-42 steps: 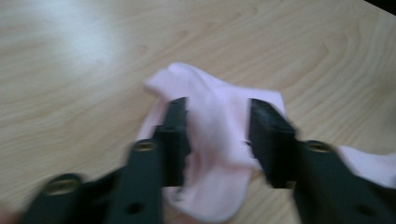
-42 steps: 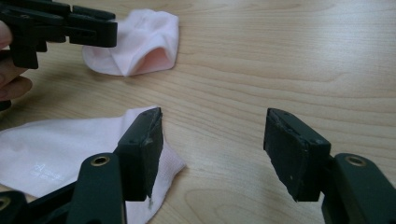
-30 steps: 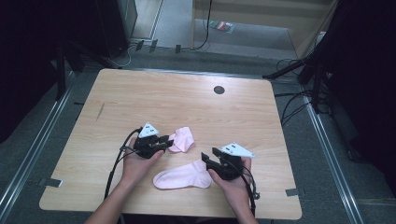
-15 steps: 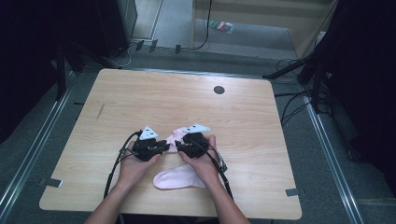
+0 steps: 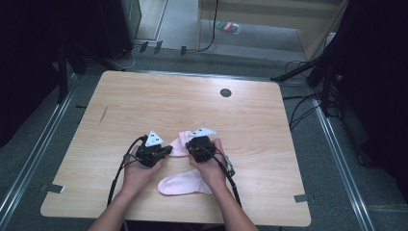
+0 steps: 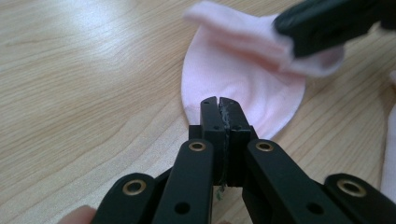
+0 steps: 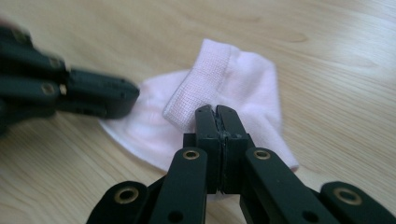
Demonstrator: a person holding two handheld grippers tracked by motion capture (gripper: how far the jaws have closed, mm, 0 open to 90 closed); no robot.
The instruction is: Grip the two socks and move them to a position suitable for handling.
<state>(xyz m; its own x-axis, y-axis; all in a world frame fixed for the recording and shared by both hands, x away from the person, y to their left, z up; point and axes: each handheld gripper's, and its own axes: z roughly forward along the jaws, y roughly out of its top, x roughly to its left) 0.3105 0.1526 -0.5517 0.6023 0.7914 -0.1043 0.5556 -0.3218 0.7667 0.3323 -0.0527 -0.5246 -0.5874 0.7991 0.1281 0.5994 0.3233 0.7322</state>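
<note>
Two pink socks on a pale wood-grain bench, both grippers at one of them.

We see the left gripper point(image 5: 166, 150) with jaws pressed together at the rounded edge of the folded sock point(image 6: 243, 84); the right gripper point(image 7: 217, 114), jaws also together, meets its ribbed cuff. The flat sock point(image 5: 185, 183) lies toward the bench's point(image 5: 269, 125) near edge. Dark floor surrounds it.

Lit evenly from above on wooden table point(image 5: 192, 106) in high view; surroundings falling off near-black. Glare streaking across wood in left gripper view, top left. Other gripper blurring in both gripper views; near jaws soft, bg wood out of focus.
</note>
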